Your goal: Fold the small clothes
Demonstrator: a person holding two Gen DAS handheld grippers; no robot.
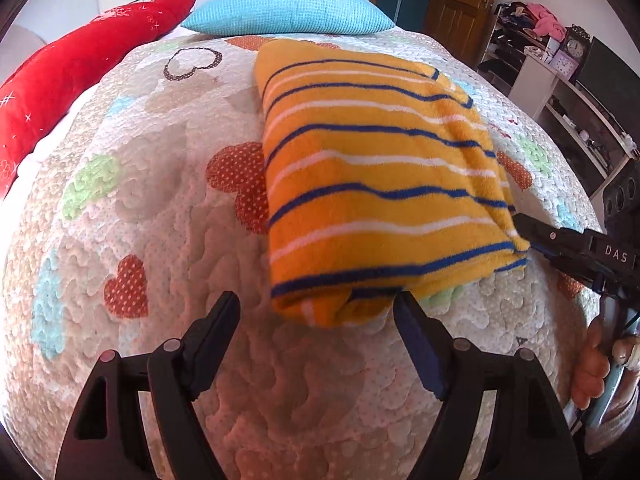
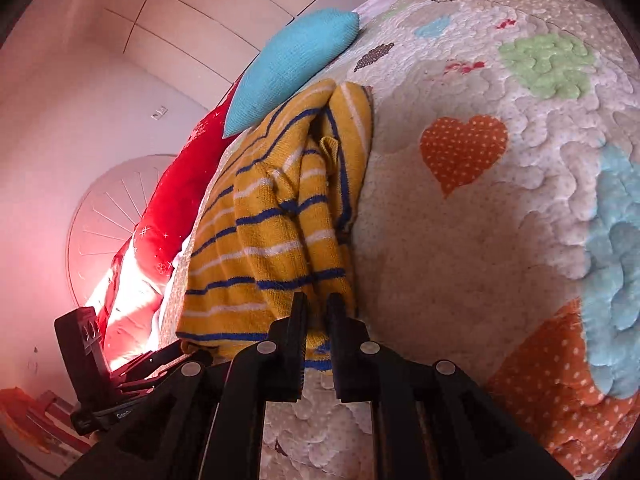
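Two tongs: left tongs (image 1: 316, 312) gape apart, right tongs (image 2: 318, 306) pinch the fuzzy striped garment (image 1: 376, 176).

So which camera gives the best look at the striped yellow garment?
The left wrist view: the striped yellow garment lies folded on the quilt, nearly all visible. The right wrist view shows only its bunched edge, pinched in the right gripper.

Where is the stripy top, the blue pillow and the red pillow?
stripy top (image 1: 376, 184), left wrist view, middle of the folded top.
blue pillow (image 1: 288, 10), left wrist view, its middle.
red pillow (image 1: 80, 64), left wrist view, its middle.
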